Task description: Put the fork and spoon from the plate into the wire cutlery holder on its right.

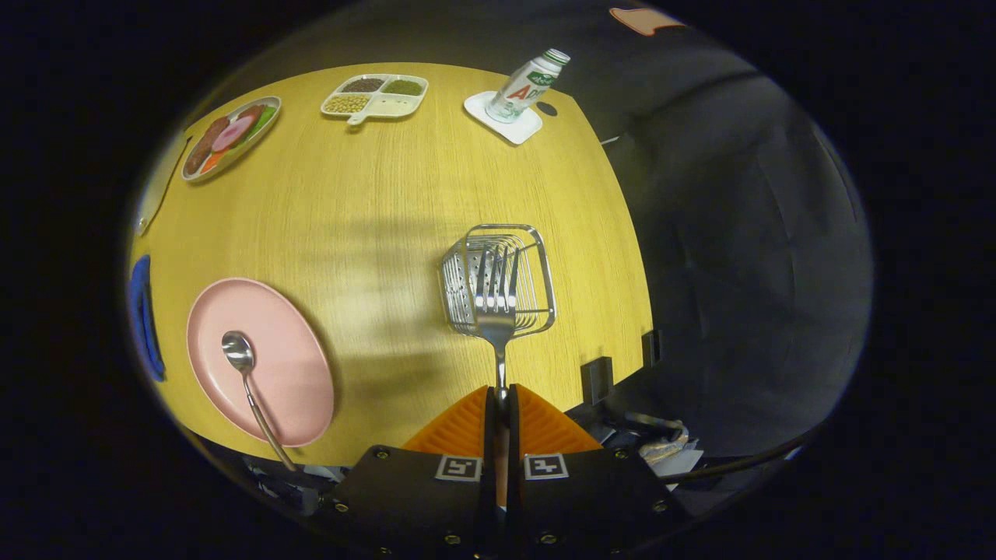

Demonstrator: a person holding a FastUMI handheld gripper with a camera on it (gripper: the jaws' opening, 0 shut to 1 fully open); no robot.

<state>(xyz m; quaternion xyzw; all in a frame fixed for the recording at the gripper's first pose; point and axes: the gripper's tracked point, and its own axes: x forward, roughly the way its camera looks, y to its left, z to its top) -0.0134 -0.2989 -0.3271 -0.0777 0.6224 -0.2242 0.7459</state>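
Observation:
My gripper (499,395) is shut on the handle of a metal fork (496,307), both fingers pressing on it. The fork points forward, its tines hanging above the open top of the wire cutlery holder (537,257), which stands on the wooden table just ahead of the fingers. To the left of the fingers lies a pink plate (280,365). A metal spoon (247,385) rests on it, bowl on the plate and handle reaching over the plate's near rim.
Far across the table (389,218) stand a white divided dish of beans (376,96), an oval plate of sliced food (230,136) and a bottle (529,84) on a white coaster. The table's right edge runs close beside the holder. A blue object (144,315) lies left of the pink plate.

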